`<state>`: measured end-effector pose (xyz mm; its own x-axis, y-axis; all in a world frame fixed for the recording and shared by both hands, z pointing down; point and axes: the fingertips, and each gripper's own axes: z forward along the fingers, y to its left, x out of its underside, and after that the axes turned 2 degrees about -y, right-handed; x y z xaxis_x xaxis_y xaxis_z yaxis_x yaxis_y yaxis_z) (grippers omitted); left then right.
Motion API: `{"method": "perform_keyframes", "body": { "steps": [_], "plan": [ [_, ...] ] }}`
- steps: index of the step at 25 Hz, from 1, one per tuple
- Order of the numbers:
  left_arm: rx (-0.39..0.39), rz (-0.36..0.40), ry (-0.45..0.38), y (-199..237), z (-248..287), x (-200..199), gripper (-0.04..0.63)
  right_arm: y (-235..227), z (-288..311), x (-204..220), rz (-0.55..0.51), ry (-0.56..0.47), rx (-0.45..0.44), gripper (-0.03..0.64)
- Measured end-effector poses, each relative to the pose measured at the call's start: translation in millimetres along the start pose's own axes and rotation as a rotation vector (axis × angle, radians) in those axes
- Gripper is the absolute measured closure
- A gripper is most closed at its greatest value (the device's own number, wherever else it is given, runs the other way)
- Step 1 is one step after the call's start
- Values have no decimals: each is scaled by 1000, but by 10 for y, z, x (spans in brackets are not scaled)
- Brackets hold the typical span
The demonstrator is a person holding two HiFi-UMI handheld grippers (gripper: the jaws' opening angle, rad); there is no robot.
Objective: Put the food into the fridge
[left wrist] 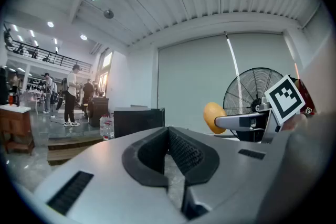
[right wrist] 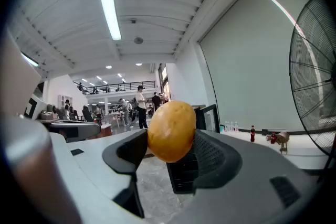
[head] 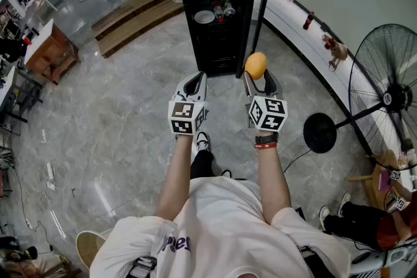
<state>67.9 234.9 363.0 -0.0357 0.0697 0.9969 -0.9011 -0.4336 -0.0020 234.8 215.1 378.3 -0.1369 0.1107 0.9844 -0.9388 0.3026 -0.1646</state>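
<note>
Steadiness counts: right tongs [right wrist: 169,138] pinch a round orange-yellow fruit [head: 255,65], left tongs [left wrist: 168,129] pressed together; carry level into open black fridge [head: 215,42].

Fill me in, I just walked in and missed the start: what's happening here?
A person holds a gripper in each hand, facing a small black fridge whose door stands open. The right gripper is shut on a round yellow-orange piece of food, not yet inside. The left gripper is shut and empty. A plate sits on a fridge shelf.
</note>
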Motion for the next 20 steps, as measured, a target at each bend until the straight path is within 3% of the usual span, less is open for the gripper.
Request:
{"method": "perform_keyframes", "body": {
  "steps": [13, 20],
  "plan": [
    [-25, -39, 3, 788, 735, 92, 577, 97, 1055, 42, 41, 24, -41, 324],
    [-18, -16, 28, 1302, 1170, 61, 575, 249, 1766, -20, 58, 23, -62, 324]
  ]
}}
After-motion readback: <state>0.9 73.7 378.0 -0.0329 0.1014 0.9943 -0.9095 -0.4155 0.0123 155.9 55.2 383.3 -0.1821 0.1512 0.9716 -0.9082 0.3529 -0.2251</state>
